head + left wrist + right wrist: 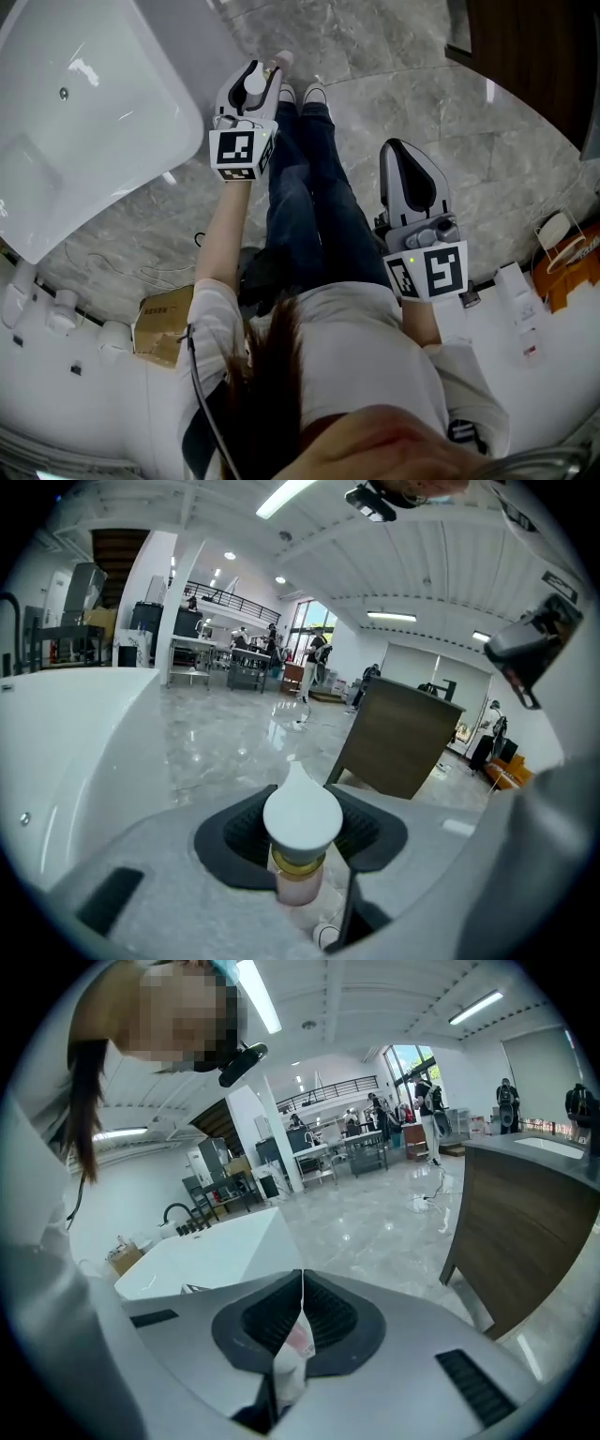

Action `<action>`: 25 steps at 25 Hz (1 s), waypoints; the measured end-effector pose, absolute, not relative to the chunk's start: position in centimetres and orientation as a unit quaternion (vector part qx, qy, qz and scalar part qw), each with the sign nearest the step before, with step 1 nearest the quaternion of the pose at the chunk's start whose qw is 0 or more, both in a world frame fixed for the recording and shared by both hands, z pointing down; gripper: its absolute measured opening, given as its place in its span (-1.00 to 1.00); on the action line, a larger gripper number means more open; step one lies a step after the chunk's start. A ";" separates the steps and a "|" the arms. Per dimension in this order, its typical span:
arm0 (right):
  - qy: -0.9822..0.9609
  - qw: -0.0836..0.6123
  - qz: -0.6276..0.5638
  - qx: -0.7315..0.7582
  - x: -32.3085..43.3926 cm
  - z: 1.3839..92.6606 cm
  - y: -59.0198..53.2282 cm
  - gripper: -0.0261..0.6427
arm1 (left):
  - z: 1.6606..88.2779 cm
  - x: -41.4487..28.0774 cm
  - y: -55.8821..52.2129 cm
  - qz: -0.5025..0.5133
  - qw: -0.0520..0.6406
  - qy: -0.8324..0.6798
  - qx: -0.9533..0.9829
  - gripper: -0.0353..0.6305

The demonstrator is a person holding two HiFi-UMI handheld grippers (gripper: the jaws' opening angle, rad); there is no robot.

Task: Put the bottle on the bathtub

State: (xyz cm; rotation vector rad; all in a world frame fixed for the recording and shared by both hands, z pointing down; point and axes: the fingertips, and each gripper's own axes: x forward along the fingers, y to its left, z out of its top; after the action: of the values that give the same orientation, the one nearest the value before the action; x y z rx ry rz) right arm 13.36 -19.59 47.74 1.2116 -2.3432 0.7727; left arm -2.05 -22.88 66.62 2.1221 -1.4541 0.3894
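left gripper (302, 803) jaws clamp pink white-capped bottle (302, 825) below cap | I judge: light, stiff, slick | right gripper (301, 1283) jaws pinch flat white-pink packet (292, 1354)

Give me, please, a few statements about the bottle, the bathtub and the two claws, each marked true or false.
1. The left claw holds the bottle. True.
2. The bottle stands on the bathtub. False: the left claw holds it off the tub, beside its edge.
3. The right claw stands wide open. False: its jaws are shut on a thin white-and-pink packet.
4. The bottle's cap is white. True.
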 end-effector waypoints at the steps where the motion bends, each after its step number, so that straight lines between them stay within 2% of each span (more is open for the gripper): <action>1: -0.834 0.196 0.279 0.433 13.5 48.2 -19.5 -0.88 | 67.5 -2.0 -23.0 0.147 0.266 -0.537 0.787 -0.41; 16: -0.810 0.200 0.308 0.457 14.4 53.4 -16.9 -0.88 | 79.7 -3.1 -22.9 0.193 0.280 -0.550 0.763 -0.41; 25: -0.811 0.205 0.289 0.467 15.4 56.5 -16.8 -0.88 | 87.7 -3.1 -21.8 0.220 0.313 -0.554 0.739 -0.41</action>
State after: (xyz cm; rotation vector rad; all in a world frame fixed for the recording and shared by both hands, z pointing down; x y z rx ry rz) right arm 15.38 -16.79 56.51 1.3018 -2.2602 0.8048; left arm -3.06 -21.77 87.74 1.9495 -1.4601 0.5812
